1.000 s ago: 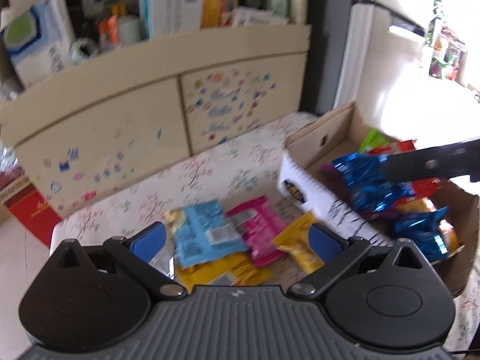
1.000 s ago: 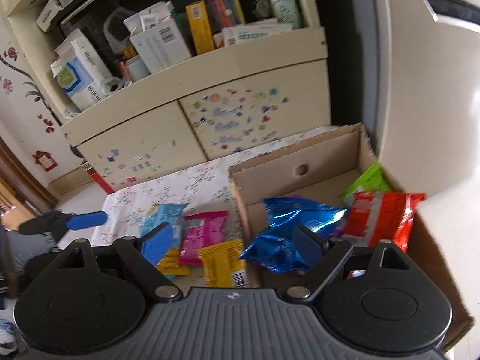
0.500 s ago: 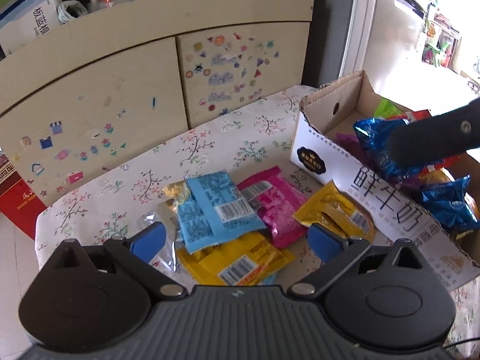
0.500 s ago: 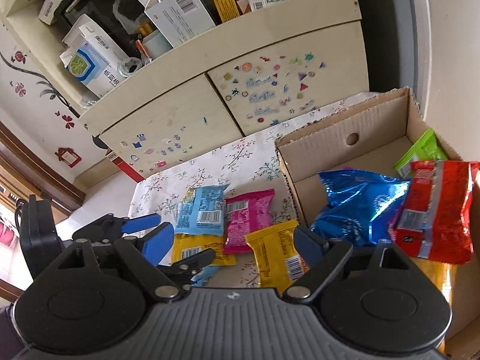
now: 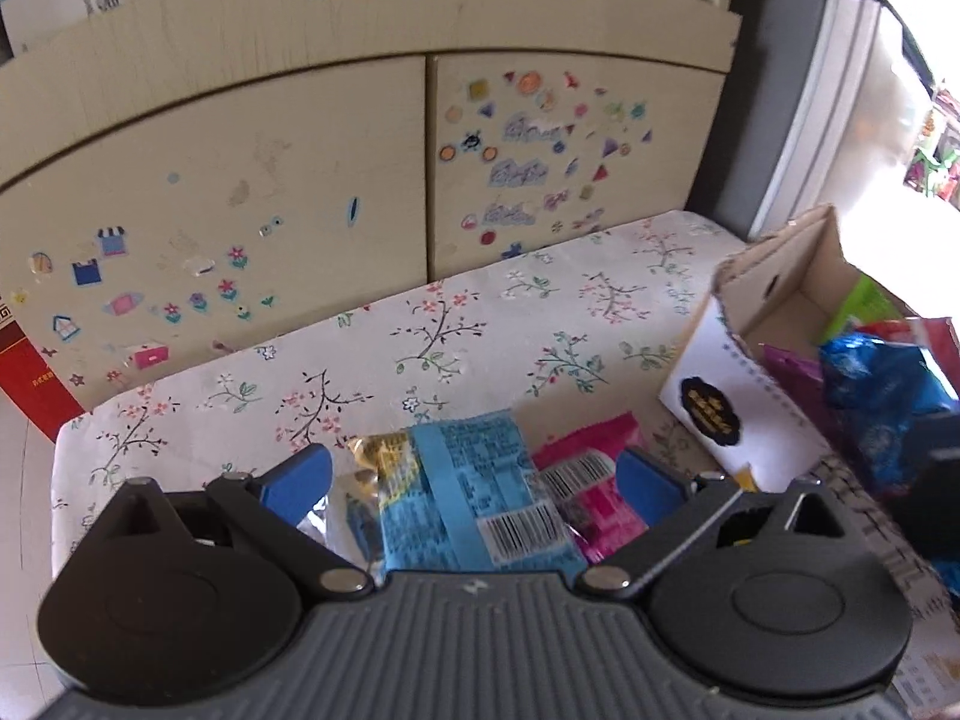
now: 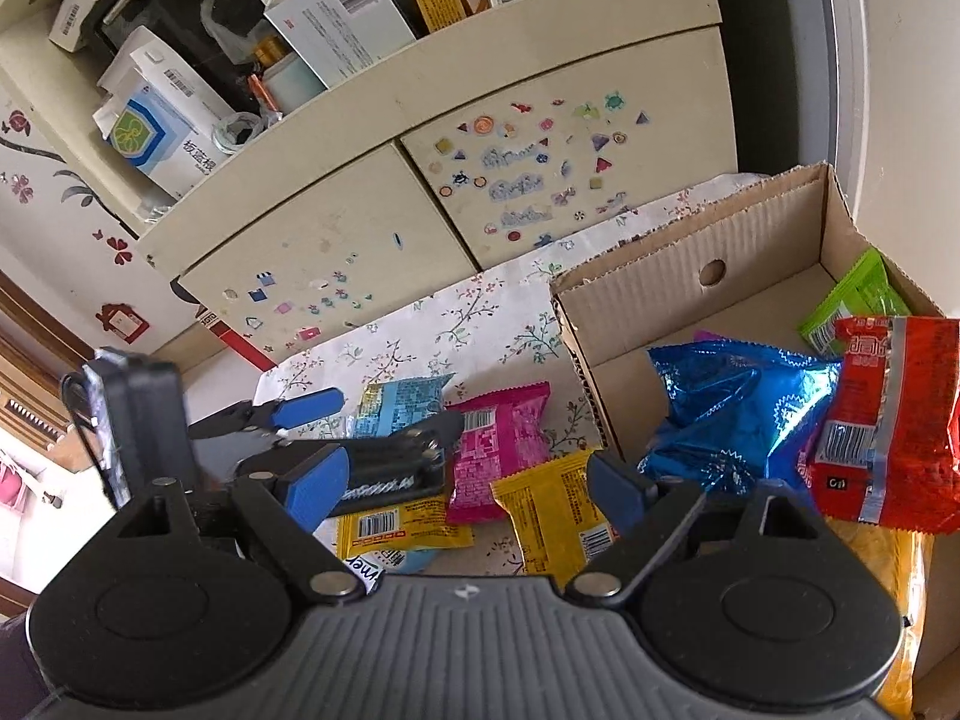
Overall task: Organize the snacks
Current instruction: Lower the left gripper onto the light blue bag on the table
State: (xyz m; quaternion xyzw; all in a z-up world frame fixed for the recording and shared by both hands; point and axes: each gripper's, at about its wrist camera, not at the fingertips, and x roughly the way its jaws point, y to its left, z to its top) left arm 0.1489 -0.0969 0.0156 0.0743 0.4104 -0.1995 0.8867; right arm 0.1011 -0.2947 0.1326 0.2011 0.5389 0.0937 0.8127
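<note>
Just left of the cardboard box [image 5: 744, 402], the left tongs [image 5: 474, 477] are hovering spread over the light-blue packet [image 5: 474, 498]. They should be straddling it squarely before pinching. The right tongs [image 6: 468, 489] are also hanging spread, holding nothing.

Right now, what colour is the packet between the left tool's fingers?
Light blue packet with a white barcode, lying on the floral tablecloth; clearest in the left wrist view.

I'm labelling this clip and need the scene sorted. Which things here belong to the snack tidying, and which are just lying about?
Job:
- light blue packet
- pink packet
- yellow packet
- cardboard box
- blue foil bag
- left claw, open

Lying about:
- medicine boxes
- stickered cupboard doors
</note>
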